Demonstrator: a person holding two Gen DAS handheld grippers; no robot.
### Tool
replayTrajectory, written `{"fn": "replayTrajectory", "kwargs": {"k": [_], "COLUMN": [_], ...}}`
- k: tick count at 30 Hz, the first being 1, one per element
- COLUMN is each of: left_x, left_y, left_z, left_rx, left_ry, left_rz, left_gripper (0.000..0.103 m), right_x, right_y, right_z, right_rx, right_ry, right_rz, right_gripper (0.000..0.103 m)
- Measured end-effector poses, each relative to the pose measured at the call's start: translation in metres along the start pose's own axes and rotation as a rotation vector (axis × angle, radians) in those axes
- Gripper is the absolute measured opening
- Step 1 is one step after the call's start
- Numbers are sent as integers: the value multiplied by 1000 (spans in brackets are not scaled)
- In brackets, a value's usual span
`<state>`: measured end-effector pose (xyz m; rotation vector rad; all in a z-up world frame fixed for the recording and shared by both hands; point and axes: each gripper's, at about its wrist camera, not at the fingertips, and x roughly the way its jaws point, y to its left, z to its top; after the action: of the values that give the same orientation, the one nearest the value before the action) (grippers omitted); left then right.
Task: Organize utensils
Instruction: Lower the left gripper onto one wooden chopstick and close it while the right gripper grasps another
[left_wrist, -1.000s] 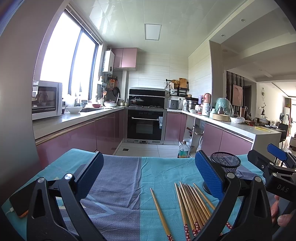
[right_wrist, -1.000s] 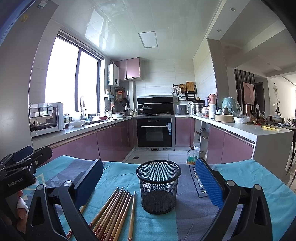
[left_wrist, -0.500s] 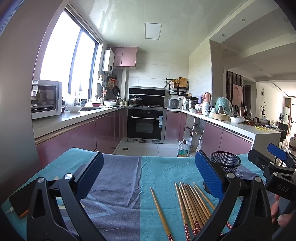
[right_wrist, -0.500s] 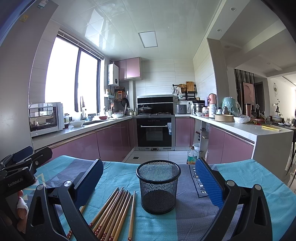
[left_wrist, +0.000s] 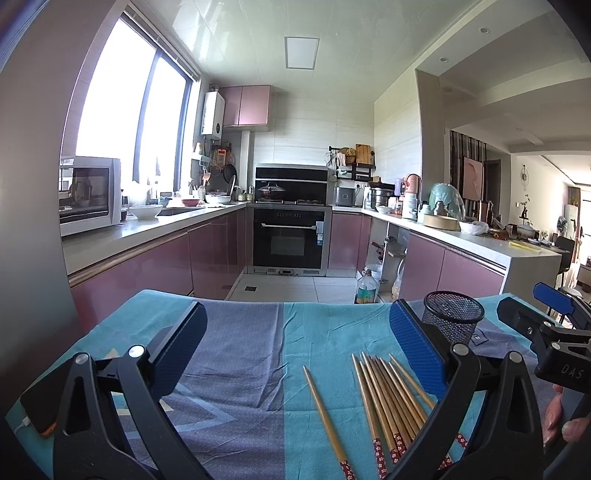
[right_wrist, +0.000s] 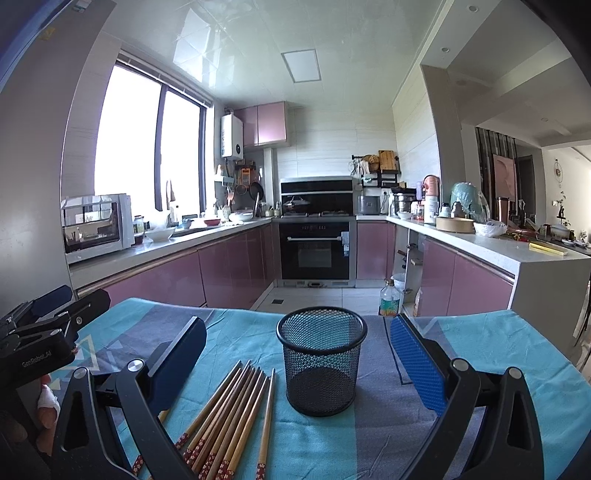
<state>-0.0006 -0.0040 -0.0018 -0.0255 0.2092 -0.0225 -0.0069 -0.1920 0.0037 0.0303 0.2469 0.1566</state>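
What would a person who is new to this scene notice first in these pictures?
Probably the black mesh cup, which stands upright and empty in the middle of the turquoise tablecloth. Just left of it a bundle of wooden chopsticks lies flat on the cloth. Both grippers, left and right, hover open and hold nothing.

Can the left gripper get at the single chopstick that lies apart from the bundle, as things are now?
Probably yes. The left gripper is open, and the single chopstick lies bare on the cloth between its fingers, apart from the bundle. Nothing covers it.
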Motion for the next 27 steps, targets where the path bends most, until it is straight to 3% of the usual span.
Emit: {"fn": "replayTrajectory", "kwargs": {"k": [6,12,14,16,20,27], "left_x": [18,49,63,75,99,128], "left_y": [3,2,2,2,-5,-15], "left_z": [-5,-19,-26,-34,-52,-70], "left_rx": [25,40,51,60,71,61], "left_ry": [134,327,387,443,551,664], "left_rz": [-36,-101,-111,-132,-158,-200], "left_gripper": [97,84,76,75,64,50], "right_x": [21,56,68,80,95,112], "right_y": [-6,-1,0,3,9,18], "right_z": [-14,-37,-44,-52,-60,-62], "right_rx": [0,-5,5,11,6,-46], "right_ry": [201,438,505,563,628,665], "right_rz": [71,143,161,168,185,159], "right_gripper": [93,70,56,49,36,28]}}
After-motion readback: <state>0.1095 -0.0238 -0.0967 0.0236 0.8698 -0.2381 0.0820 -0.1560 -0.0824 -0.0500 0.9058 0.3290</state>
